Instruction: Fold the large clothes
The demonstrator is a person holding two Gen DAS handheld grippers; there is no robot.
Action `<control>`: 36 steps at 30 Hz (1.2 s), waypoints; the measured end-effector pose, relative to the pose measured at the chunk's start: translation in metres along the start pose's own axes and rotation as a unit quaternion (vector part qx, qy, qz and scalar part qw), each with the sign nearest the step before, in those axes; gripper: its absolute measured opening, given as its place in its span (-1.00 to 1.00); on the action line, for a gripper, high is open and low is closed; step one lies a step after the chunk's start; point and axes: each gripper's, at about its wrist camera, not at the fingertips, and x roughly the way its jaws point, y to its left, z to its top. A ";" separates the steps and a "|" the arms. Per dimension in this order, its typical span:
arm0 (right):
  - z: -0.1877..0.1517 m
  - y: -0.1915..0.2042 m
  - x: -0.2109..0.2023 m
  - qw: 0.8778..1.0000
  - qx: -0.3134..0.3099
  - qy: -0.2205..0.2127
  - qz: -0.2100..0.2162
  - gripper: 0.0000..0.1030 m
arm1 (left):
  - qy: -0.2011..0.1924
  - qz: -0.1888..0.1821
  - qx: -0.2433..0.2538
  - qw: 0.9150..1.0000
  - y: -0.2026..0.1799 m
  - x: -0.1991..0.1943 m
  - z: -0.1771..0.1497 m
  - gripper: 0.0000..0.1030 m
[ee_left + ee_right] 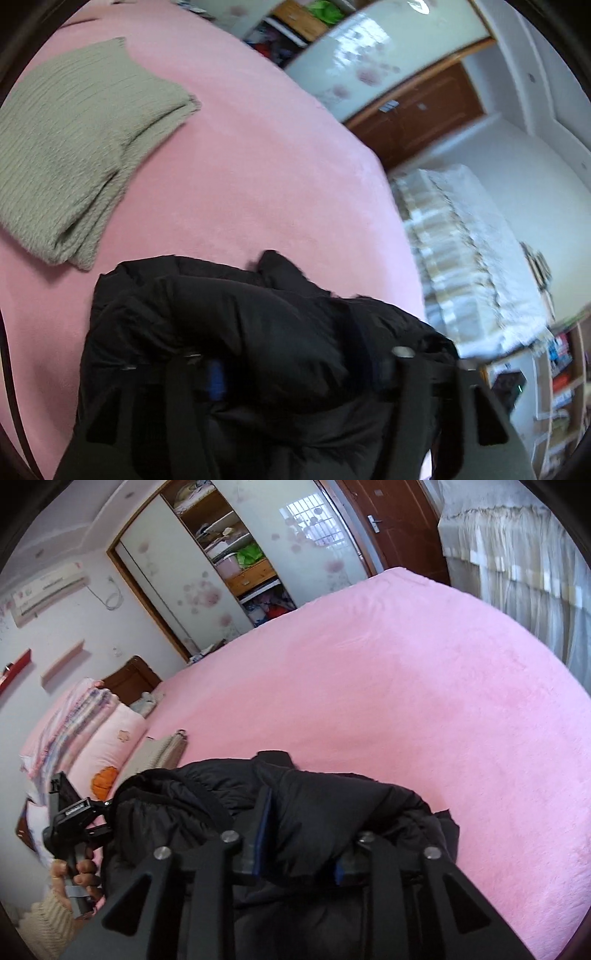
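Observation:
A bulky black puffer jacket (pixel 236 317) is bunched up over the pink bed (pixel 258 166). My left gripper (pixel 295 373) is shut on a thick fold of the jacket, which fills the gap between its fingers. In the right wrist view the same jacket (pixel 332 805) is clamped between my right gripper's (pixel 301 860) blue-padded fingers (pixel 264 834). The left gripper's body and the hand holding it show at the left of that view (pixel 72 827). Both grippers hold the jacket above the bed's near part.
A folded beige knit garment (pixel 74 147) lies on the bed to the left; it also shows in the right wrist view (pixel 162 753). Pillows (pixel 92 734) lie at the headboard. A wardrobe (pixel 229 554), a door (pixel 391 520) and curtains (pixel 517 572) stand beyond the bed.

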 end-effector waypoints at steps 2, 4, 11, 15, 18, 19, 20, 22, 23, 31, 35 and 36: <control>0.006 -0.003 -0.010 1.000 0.008 0.009 0.018 -0.27 | 0.005 -0.010 0.025 1.000 -0.006 -0.010 0.001 0.46; 0.011 -0.001 -0.024 0.999 0.011 0.015 0.031 -0.10 | 0.004 -0.019 0.060 0.998 -0.012 -0.027 0.002 0.60; 0.036 0.000 -0.069 0.996 0.050 -0.044 0.064 0.79 | -0.080 0.000 0.035 0.996 -0.004 -0.073 0.022 0.97; 0.042 0.020 -0.067 0.997 -0.044 -0.062 -0.032 0.79 | -0.100 0.068 0.108 0.987 -0.007 -0.072 0.029 0.97; 0.030 0.037 -0.048 0.983 -0.146 -0.042 -0.104 0.79 | -0.096 0.106 0.207 0.968 -0.012 -0.066 0.022 0.97; 0.025 0.040 -0.041 0.978 -0.171 -0.031 -0.113 0.79 | -0.092 0.114 0.232 0.962 -0.015 -0.063 0.020 0.97; 0.020 0.042 -0.032 0.972 -0.199 -0.018 -0.128 0.79 | -0.087 0.121 0.263 0.953 -0.018 -0.062 0.016 0.97; 0.011 0.042 -0.020 0.963 -0.230 -0.002 -0.140 0.79 | -0.079 0.116 0.306 0.942 -0.026 -0.061 0.009 0.97; 0.009 0.043 -0.015 0.959 -0.243 0.001 -0.147 0.79 | -0.074 0.115 0.333 0.933 -0.032 -0.059 0.006 0.97; 0.009 0.045 0.008 0.940 -0.299 0.004 -0.164 0.79 | 0.013 0.162 0.574 0.803 -0.081 -0.009 -0.041 0.94; 0.016 0.038 0.024 0.937 -0.308 0.030 -0.161 0.79 | 0.061 0.165 0.597 0.782 -0.083 0.019 -0.041 0.75; 0.017 0.036 0.030 0.938 -0.307 0.040 -0.154 0.79 | 0.071 0.161 0.589 0.789 -0.082 0.026 -0.036 0.55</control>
